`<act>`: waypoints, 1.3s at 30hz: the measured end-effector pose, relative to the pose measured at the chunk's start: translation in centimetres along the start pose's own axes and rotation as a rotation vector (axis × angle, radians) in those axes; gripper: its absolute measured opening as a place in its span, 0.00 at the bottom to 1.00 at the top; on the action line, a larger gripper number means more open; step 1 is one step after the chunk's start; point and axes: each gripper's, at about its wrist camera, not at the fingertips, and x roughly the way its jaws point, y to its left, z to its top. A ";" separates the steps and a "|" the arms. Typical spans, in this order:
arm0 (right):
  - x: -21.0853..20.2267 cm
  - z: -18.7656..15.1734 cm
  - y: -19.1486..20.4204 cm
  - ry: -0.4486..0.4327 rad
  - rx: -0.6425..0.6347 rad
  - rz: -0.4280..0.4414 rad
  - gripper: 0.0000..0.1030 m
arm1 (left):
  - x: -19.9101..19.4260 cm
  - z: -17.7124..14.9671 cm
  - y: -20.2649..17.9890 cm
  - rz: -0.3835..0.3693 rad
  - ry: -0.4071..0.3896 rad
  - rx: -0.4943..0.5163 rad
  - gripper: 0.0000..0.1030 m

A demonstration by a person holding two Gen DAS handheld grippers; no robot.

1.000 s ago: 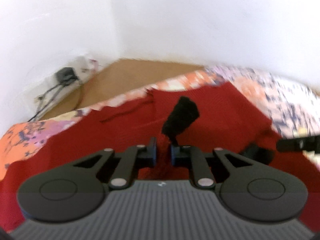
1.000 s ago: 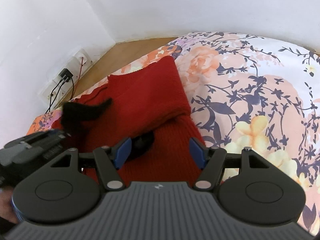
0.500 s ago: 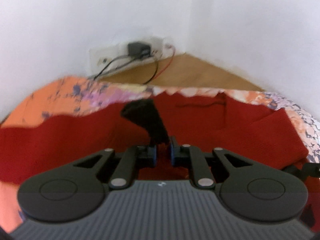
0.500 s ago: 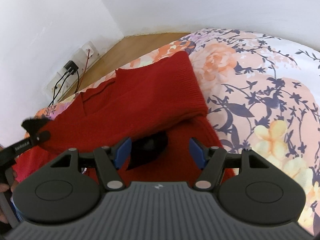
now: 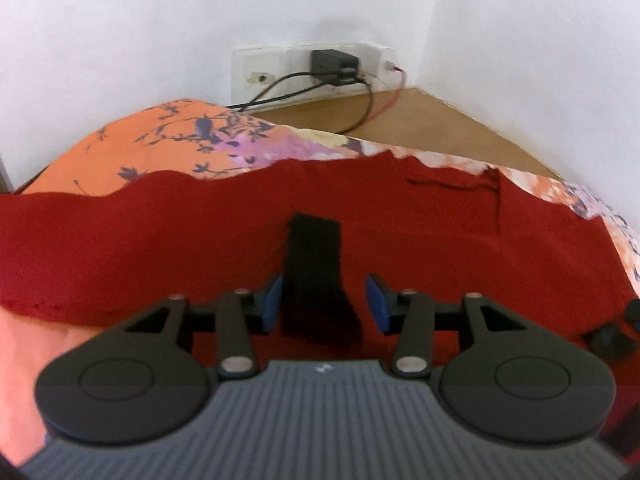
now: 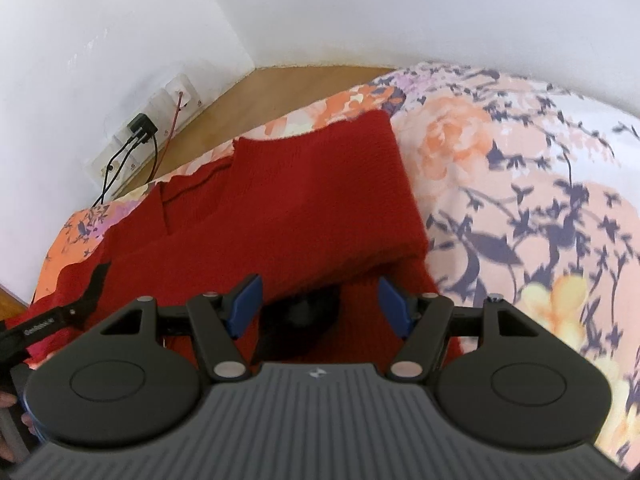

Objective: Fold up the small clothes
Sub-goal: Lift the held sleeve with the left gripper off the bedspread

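Note:
A red knitted sweater point(image 5: 160, 240) lies spread over the flowered bedsheet point(image 5: 140, 152). My left gripper point(image 5: 325, 300) is open just above it. A black sleeve cuff point(image 5: 316, 256) lies flat on the red knit between the blue pads point(image 5: 272, 300), free of both. In the right wrist view one red sleeve point(image 6: 320, 200) is folded across the sweater body. My right gripper point(image 6: 320, 306) is open over its lower edge, with a second black cuff point(image 6: 304, 312) on the cloth under the jaws. The left gripper point(image 6: 60, 316) shows at that view's left edge.
A white wall socket strip with a black plug and cables point(image 5: 332, 64) sits at the corner, above a strip of wooden floor point(image 5: 420, 112). White walls close in behind. The flowered sheet point(image 6: 520, 200) stretches out to the right of the sweater.
My left gripper swung left across the sweater carrying the black cuff, then opened and let it go on the red knit. The right gripper stayed open and barely moved.

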 end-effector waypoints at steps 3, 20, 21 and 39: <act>0.5 1.3 -0.1 -0.024 -0.023 -0.014 0.69 | 1.2 0.6 0.9 -0.018 0.017 -0.041 0.46; 7.1 6.0 -2.5 -0.049 -0.044 -0.042 0.69 | 4.4 1.7 0.4 -0.083 0.027 -0.048 0.18; 7.3 6.0 -2.6 -0.054 -0.044 -0.041 0.69 | 4.3 1.8 0.3 -0.088 0.014 -0.046 0.16; 7.9 5.9 -3.7 -0.234 -0.017 -0.071 0.15 | 6.0 4.0 -0.2 -0.069 -0.042 -0.036 0.15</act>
